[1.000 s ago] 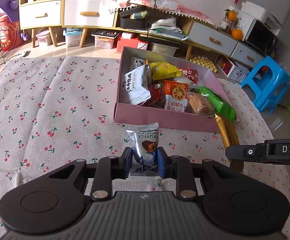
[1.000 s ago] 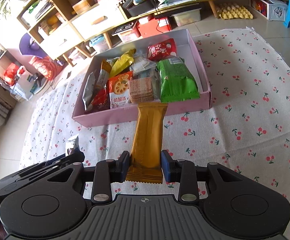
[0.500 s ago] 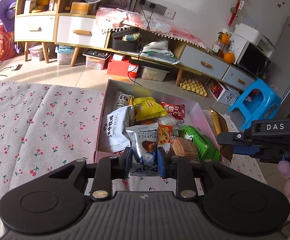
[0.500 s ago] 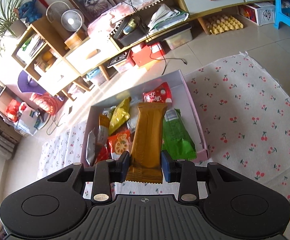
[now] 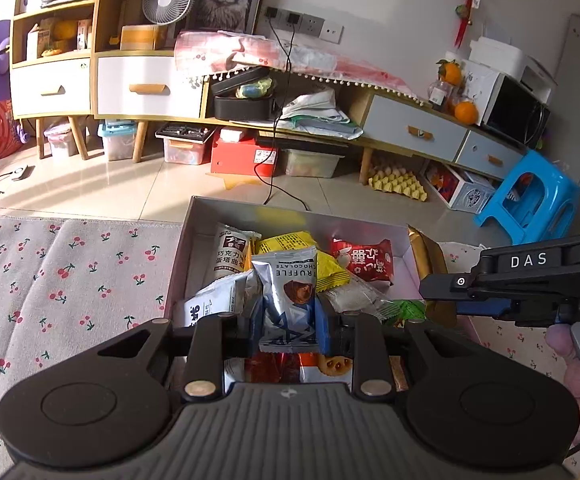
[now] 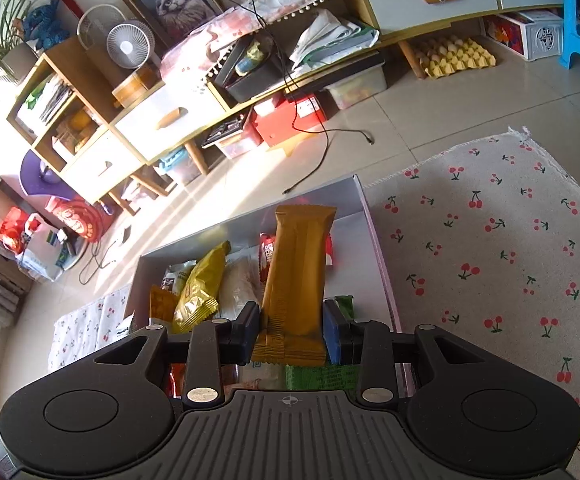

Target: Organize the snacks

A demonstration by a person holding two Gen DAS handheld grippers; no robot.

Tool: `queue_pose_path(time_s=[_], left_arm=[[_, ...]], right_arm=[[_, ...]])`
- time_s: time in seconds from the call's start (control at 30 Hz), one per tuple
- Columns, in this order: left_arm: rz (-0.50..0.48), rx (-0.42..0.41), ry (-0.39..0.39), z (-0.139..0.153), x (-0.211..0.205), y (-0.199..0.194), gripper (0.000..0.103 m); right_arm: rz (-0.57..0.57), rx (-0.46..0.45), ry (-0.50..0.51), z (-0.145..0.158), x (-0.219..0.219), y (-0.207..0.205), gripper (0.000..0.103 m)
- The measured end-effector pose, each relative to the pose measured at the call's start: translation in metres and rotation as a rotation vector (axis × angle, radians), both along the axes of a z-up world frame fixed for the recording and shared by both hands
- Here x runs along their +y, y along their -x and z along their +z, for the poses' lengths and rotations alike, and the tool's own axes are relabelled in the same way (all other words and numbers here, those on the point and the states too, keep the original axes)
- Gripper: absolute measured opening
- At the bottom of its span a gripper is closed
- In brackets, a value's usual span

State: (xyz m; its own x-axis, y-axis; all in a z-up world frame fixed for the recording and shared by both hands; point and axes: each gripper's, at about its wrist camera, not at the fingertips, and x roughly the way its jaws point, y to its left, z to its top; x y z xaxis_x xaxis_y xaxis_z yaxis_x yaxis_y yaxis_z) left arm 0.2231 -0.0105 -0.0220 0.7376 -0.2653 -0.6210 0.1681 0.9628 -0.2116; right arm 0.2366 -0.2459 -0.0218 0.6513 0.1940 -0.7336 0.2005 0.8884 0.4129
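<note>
My left gripper (image 5: 288,326) is shut on a silver chocolate truffle packet (image 5: 288,292) and holds it above the pink snack box (image 5: 194,232). My right gripper (image 6: 292,334) is shut on a long golden-brown snack bar (image 6: 296,268), held above the same box (image 6: 364,208). The box holds several packets: a yellow one (image 6: 198,288), a red one (image 5: 364,258), a green one (image 6: 320,376) and a white one (image 5: 230,252). The right gripper and its bar also show at the right of the left wrist view (image 5: 530,280).
The box lies on a grey cherry-print cloth (image 6: 490,240), which spreads left of it (image 5: 50,280) and right of it. Beyond are tiled floor, a low cabinet (image 5: 150,84) with bins under it, a loose cable (image 6: 322,148) and a blue stool (image 5: 530,200).
Both grippers have risen and moved forward from the cloth in front of the box to above the box, each still holding its snack.
</note>
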Motion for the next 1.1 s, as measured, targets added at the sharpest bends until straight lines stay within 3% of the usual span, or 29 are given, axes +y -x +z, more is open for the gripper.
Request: queue_pose_path(time_s=[0.2,0.27,0.37,0.47,0.6,1.1], left_arm=[[-0.01,-0.018,-0.031,0.0,0.0,0.005,0.031],[-0.027,-0.04,-0.027,0.002,0.0,0.01,0.05],[-0.03,-0.056,-0.02,0.008,-0.002,0.017,0.066],[-0.028,-0.061,-0.041,0.014,-0.005,0.021,0.071],[-0.022,-0.06,-0.051,0.022,-0.002,0.028,0.077],[0.067,0.014,-0.06,0.032,0.026,0.062,0.096]], right_arm=[[0.003,-0.041,-0.013,0.0,0.001,-0.003,0.035],[-0.004,-0.044,-0.023,0.002,-0.001,-0.001,0.043],[-0.021,-0.05,-0.016,0.007,-0.003,0.004,0.055],[-0.028,-0.046,-0.014,0.012,-0.006,0.009,0.056],[-0.047,-0.05,-0.01,0.019,-0.009,0.022,0.07],[-0.104,0.006,0.012,0.03,-0.018,0.081,0.078]])
